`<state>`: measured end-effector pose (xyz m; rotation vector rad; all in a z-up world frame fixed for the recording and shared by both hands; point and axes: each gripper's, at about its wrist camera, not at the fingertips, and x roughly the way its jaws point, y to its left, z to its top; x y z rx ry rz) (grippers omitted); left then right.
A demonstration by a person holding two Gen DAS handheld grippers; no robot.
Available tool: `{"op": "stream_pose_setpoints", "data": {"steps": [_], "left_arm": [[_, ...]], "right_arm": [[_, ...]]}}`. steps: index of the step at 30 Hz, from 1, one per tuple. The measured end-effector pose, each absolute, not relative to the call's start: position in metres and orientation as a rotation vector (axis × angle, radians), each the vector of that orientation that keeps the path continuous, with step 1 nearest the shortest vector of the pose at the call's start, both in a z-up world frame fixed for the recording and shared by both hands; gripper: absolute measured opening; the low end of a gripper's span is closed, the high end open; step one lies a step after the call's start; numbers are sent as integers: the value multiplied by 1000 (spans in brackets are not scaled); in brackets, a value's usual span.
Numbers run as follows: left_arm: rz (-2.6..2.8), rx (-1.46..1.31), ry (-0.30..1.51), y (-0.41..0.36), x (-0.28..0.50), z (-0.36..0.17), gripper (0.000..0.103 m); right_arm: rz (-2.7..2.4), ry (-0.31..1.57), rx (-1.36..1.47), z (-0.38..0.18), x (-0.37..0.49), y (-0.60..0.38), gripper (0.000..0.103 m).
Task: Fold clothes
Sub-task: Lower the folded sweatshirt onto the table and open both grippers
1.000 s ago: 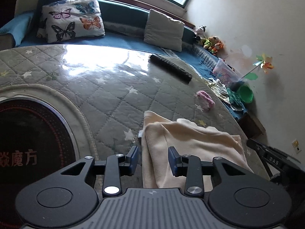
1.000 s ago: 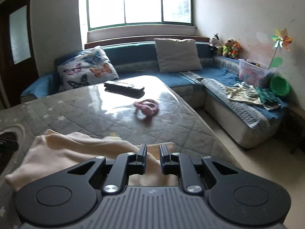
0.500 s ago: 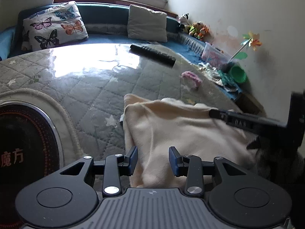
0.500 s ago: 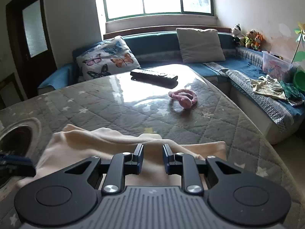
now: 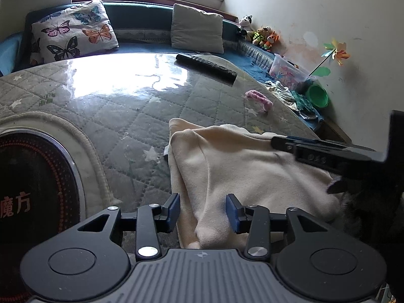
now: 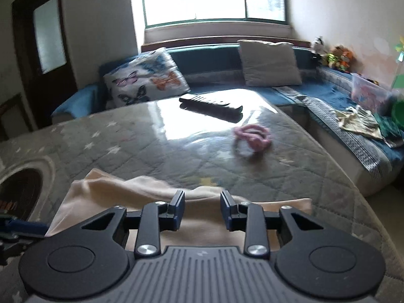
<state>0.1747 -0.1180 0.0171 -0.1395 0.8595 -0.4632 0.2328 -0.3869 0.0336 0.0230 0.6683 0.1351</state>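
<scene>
We have the cream garment (image 5: pixel 242 166) lying partly folded on the quilted surface (image 5: pixel 141 116), with our left tool (image 5: pixel 203 209) and right tool (image 6: pixel 202 210) both opening above it, seemingly gripping nothing, so further folds remain.

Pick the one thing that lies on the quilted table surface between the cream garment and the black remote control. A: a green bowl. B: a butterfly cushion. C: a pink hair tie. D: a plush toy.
C: the pink hair tie rests on the quilted table surface, beyond the cream garment and nearer than the black remote control; the right wrist view shows the same order.
</scene>
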Motion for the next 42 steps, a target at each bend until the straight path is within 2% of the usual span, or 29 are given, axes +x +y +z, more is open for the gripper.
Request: {"op": "stream_pose_setpoints", "data": {"steps": [9,11,13,18,28,31,35,38,42], "left_arm": [[-468,-139,865,-116,177,12,49],[-463,-138,865,-115,175,12,51],[-457,-129,861,-115,173,13,54],[-442,-116,860,-114,164,16,60],[-432,-85,839,-112,136,21,85],[-425,-70,833,-112,128,22,90],[-416,-59,824,-110,116,22,97],[-408,-57,816,-105,108,23,102],[-388,-63,807,-96,100,23,103]], "right_arm": [[108,679,2,20,253,-369,36],[110,675,11,21,252,-369,40],[118,671,23,23,249,-370,49],[117,651,9,33,233,-371,57],[113,638,-13,40,191,-373,82],[119,642,-13,40,176,-372,89],[110,648,-22,39,157,-370,91],[113,663,-2,38,148,-372,101],[109,669,-3,38,132,-369,103]]}}
